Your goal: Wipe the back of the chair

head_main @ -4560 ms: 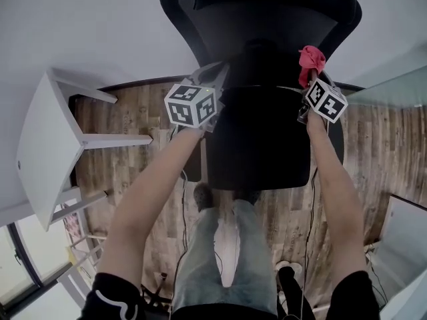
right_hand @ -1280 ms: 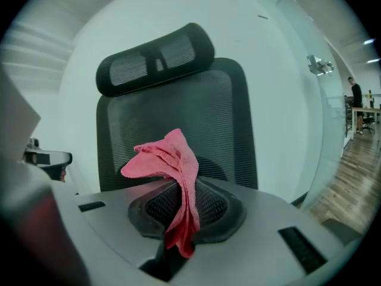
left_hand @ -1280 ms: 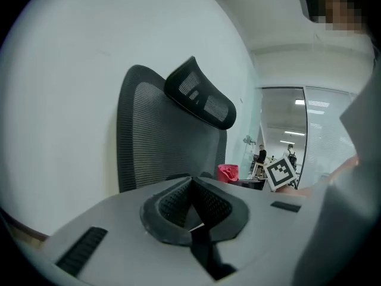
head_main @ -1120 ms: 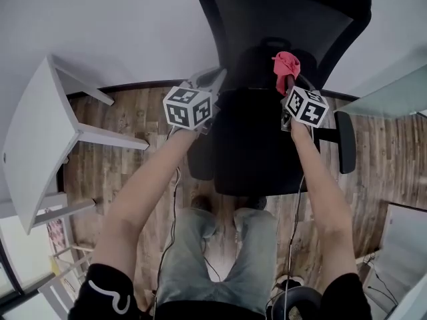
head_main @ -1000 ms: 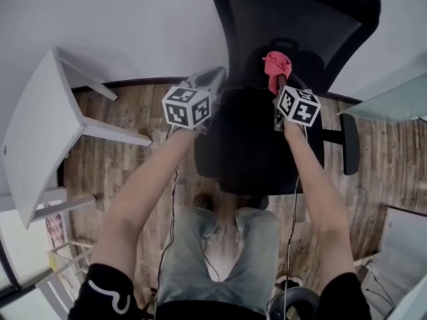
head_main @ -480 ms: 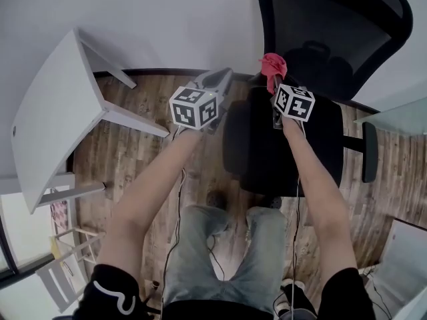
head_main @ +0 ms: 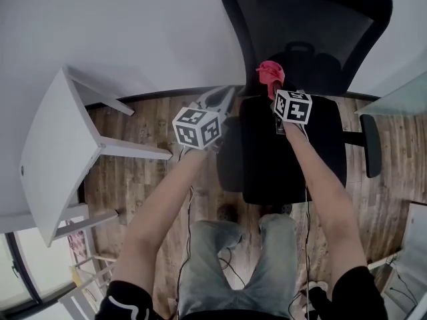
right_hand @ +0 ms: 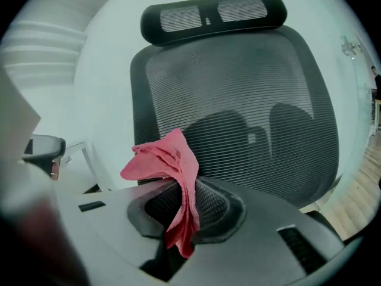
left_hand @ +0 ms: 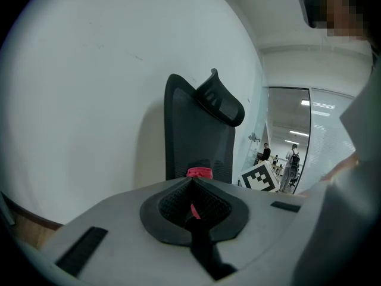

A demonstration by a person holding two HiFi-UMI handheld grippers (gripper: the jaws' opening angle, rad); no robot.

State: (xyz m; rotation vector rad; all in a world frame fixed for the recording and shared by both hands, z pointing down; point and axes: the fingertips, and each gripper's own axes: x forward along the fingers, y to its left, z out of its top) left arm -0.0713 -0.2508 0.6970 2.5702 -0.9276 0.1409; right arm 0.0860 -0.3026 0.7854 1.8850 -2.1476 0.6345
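Note:
The black mesh chair back (head_main: 313,32) stands against the white wall, with its seat (head_main: 287,152) below it. My right gripper (head_main: 273,91) is shut on a pink cloth (head_main: 270,74), held at the lower left part of the backrest. In the right gripper view the cloth (right_hand: 172,171) bunches out of the jaws in front of the mesh (right_hand: 250,106) and headrest (right_hand: 211,14). My left gripper (head_main: 222,95) hangs left of the chair, shut and holding nothing. From the left gripper view the chair (left_hand: 199,136) is seen side-on.
A white table (head_main: 60,145) stands to the left over the wood floor (head_main: 140,179). An armrest (head_main: 369,145) sticks out at the right, beside a glass panel (head_main: 400,92). The person's legs and cables are below the seat.
The right gripper has carried the pink cloth from the right side of the backrest across to its lower left. The left gripper has stayed beside the chair's left edge.

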